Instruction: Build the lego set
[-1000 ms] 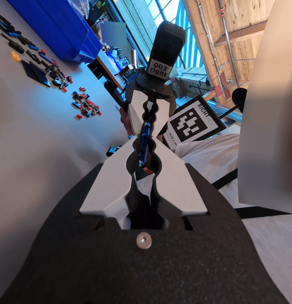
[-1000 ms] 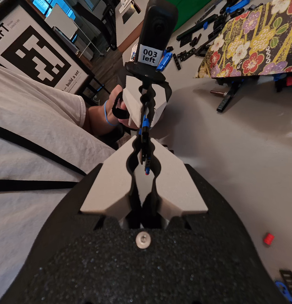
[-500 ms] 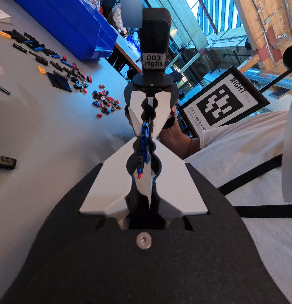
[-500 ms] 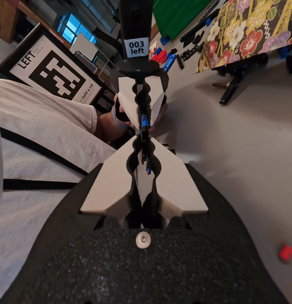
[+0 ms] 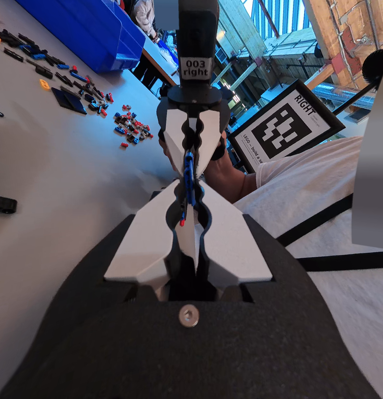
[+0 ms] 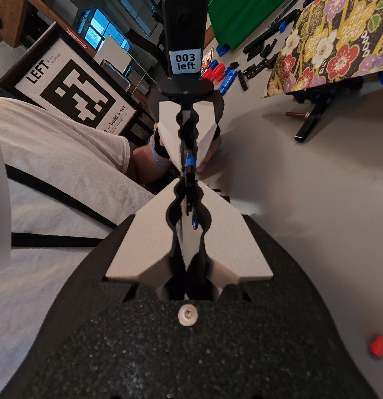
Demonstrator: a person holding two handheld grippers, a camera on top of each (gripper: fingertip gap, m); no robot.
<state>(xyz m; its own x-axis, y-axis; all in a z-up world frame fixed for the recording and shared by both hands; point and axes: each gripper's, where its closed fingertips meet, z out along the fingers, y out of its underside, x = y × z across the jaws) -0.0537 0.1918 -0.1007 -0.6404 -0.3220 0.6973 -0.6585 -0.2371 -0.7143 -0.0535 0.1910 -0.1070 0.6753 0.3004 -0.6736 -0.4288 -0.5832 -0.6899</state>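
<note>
We find the task's thing, a slim blue-and-black lego subassembly point(image 5: 189, 183), held in the air between two grippers that face each other tip to tip, above the grey table point(image 5: 56, 172). Its long axis runs along the line joining the two tools. The left gripper point(image 5: 187, 183) has its jaws clamped on the near end, from which a red-tipped pin point(image 5: 182, 222) projects back into the finger hollow. The right gripper point(image 6: 188, 183) is likewise clamped on its own end of the piece; a blue beam point(image 6: 190, 162) reaches toward the opposing fingers. Neither tool is nearer; both share the part. We judge that any coming push or pull must act along that shared axis, and that a sideways twist risks slipping the thin piece. Nothing stands between the tools. Well apart lie a cluster of small red, blue and black pins point(image 5: 132, 129), a blue bin point(image 5: 89, 32), a floral cloth point(image 6: 337, 43) over a partly built model, and one loose red piece point(image 6: 378, 347).
</note>
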